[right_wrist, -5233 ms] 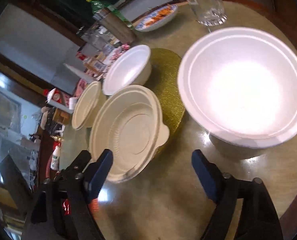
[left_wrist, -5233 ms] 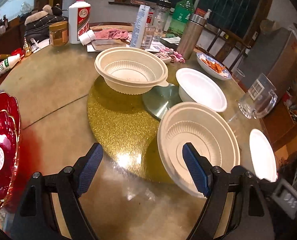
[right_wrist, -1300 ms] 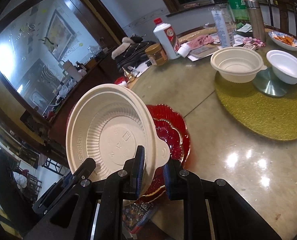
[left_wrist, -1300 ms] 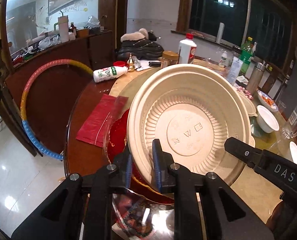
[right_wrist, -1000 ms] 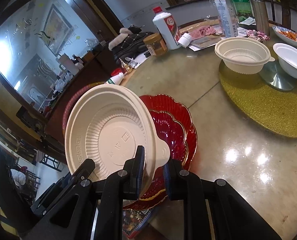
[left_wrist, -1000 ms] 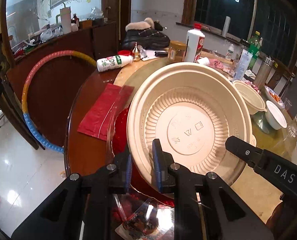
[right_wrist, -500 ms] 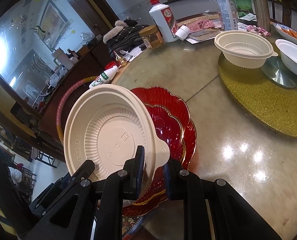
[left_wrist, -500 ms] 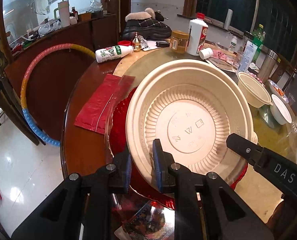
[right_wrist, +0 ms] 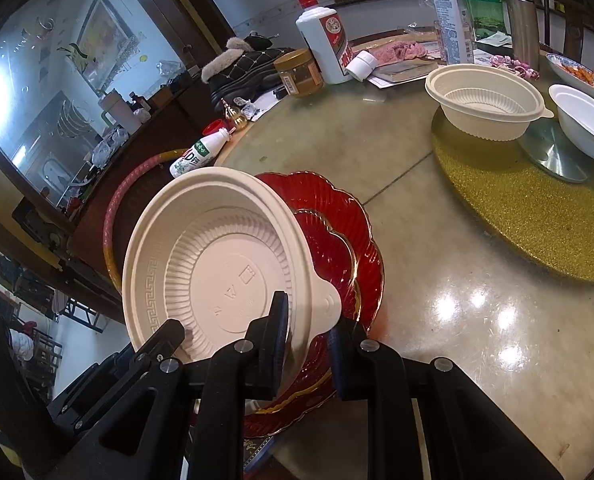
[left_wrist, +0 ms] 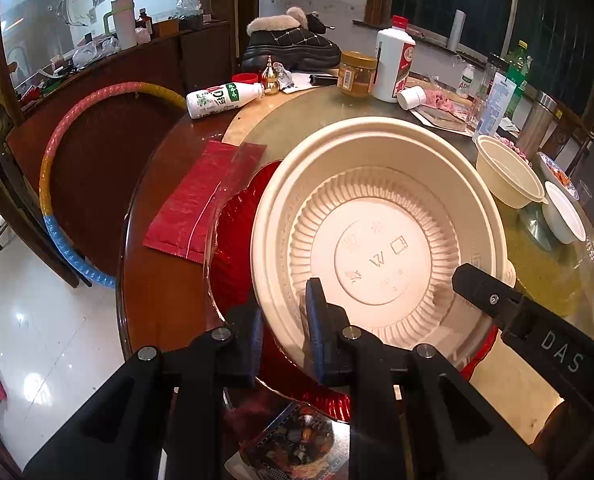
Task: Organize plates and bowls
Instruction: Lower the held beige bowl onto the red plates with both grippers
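Observation:
A wide beige bowl (left_wrist: 377, 232) is held tilted over stacked red scalloped plates (right_wrist: 337, 232) at the table's near edge. My left gripper (left_wrist: 283, 332) is shut on its near rim. My right gripper (right_wrist: 307, 332) is shut on the opposite rim by the tab, seen in the right wrist view with the bowl (right_wrist: 217, 264). The red plates (left_wrist: 237, 248) show under the bowl in the left wrist view. A second beige bowl (right_wrist: 487, 102) and a white bowl (right_wrist: 587, 120) sit on the gold turntable (right_wrist: 537, 208).
A red packet (left_wrist: 201, 204) lies left of the plates. A white bottle (left_wrist: 393, 60), a jar (left_wrist: 361, 74), a lying milk bottle (left_wrist: 221, 98) and black boots (left_wrist: 289, 48) stand at the back. A hoop (left_wrist: 57, 160) leans beside the table.
Both grippers took the beige bowl from the turntable and carried it over the red plates. In the last second it has sunk lower toward the plates.

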`<act>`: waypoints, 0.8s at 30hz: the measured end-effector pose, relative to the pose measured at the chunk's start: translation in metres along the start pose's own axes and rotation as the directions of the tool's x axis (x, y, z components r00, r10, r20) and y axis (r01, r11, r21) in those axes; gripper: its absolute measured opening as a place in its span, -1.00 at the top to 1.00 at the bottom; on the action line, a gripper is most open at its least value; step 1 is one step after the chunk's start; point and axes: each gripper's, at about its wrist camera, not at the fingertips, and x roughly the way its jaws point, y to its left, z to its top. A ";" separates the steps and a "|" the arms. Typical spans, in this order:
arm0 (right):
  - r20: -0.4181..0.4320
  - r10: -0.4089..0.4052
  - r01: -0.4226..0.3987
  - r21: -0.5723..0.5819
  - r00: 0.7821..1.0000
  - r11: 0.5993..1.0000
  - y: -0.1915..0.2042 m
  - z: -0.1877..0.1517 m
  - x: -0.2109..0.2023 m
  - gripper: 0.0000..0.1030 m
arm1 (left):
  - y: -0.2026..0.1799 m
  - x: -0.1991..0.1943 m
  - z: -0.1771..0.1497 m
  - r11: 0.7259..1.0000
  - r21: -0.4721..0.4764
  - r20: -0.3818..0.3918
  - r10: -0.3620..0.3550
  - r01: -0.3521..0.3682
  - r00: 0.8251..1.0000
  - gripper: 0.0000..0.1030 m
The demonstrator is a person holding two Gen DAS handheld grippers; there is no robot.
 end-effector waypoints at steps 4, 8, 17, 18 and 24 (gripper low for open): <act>0.001 -0.006 0.006 -0.010 1.000 1.000 0.001 0.000 0.001 0.64 | 0.001 0.002 0.001 1.000 -0.007 -0.009 0.004 -0.004 1.000 0.65; -0.005 -0.011 0.011 -0.011 1.000 1.000 0.001 0.000 0.003 0.62 | 0.000 0.002 0.001 1.000 -0.005 -0.012 0.006 -0.006 1.000 0.65; 0.003 -0.031 0.031 -0.024 1.000 0.999 0.004 0.000 0.000 0.58 | -0.001 -0.001 0.001 1.000 -0.001 -0.008 0.001 -0.001 1.000 0.64; 0.002 -0.034 0.034 -0.025 0.999 0.999 0.004 0.000 0.000 0.57 | -0.001 -0.001 0.001 1.000 0.001 -0.007 0.000 0.000 1.000 0.64; 0.029 -0.053 0.054 -0.024 0.998 0.998 0.002 0.002 -0.005 0.49 | -0.002 -0.005 0.004 1.000 -0.021 0.006 -0.016 0.016 1.000 0.60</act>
